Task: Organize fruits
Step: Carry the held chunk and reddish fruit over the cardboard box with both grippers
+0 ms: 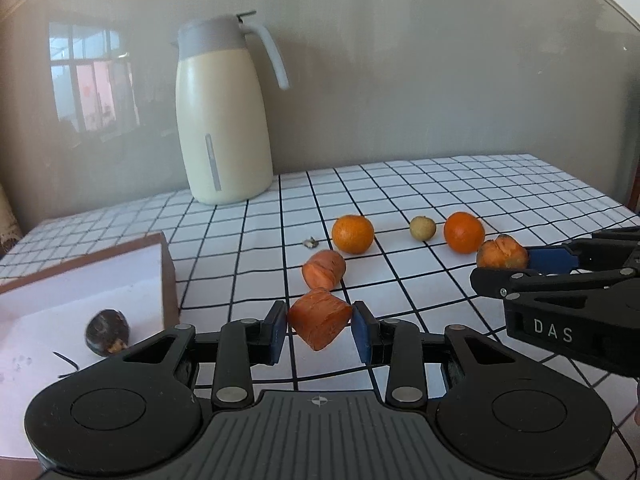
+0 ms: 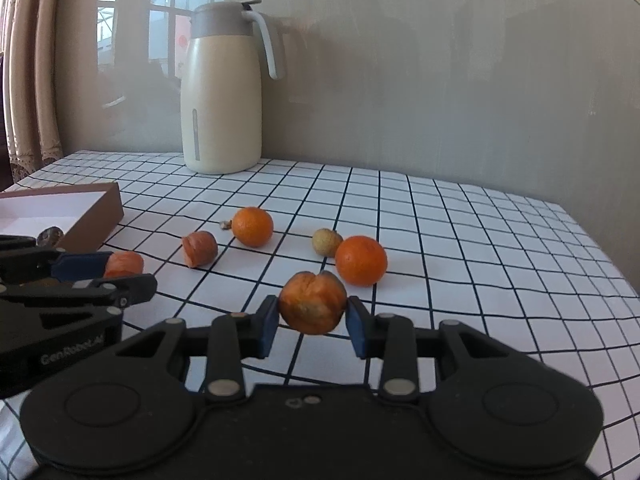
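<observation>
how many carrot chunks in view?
3: one in the left gripper, one in the right gripper, one on the cloth between them.

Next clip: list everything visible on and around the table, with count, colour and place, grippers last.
Carrot pieces: three, orange; one in the left gripper, one in the right gripper, one loose on the cloth.
Tangerines: two, orange, mid-table.
Small round fruit: one, yellow-tan, between the tangerines.
Dark fruit: one, brown-black, inside the box.
Box: one, brown outside and white inside, left edge.
Jug: one, cream with grey lid, by the wall.
Tablecloth: one, white with black grid.
Grippers: two, black with blue fingers, each shut on a carrot piece.
</observation>
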The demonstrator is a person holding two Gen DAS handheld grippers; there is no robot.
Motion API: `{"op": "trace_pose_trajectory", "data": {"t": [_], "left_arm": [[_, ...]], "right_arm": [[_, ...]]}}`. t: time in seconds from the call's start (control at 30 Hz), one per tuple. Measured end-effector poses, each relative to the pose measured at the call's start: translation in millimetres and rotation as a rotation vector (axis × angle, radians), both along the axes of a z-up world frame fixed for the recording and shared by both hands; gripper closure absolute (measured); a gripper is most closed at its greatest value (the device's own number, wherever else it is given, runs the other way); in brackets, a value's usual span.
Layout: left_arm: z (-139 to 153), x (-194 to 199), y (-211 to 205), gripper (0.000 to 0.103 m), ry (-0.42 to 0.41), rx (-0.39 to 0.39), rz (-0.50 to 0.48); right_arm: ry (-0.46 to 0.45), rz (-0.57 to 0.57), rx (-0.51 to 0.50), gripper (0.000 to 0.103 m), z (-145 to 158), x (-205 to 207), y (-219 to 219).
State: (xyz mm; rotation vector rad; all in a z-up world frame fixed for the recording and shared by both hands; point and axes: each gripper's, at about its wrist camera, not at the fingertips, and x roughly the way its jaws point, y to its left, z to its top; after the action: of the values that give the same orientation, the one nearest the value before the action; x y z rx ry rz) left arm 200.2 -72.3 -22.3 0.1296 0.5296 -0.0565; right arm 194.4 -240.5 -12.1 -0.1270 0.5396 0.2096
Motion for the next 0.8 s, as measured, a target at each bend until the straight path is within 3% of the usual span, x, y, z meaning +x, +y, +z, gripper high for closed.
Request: {"op": "trace_pose_trajectory", "data": {"t": [0.8], "left_arm": [[33.5, -63.2, 31.6, 0.068, -0.092, 0.065, 0.038]], "right_arm": [[-0.077, 0.092, -0.005, 0.075, 32.4, -60.1, 27.1]]}}
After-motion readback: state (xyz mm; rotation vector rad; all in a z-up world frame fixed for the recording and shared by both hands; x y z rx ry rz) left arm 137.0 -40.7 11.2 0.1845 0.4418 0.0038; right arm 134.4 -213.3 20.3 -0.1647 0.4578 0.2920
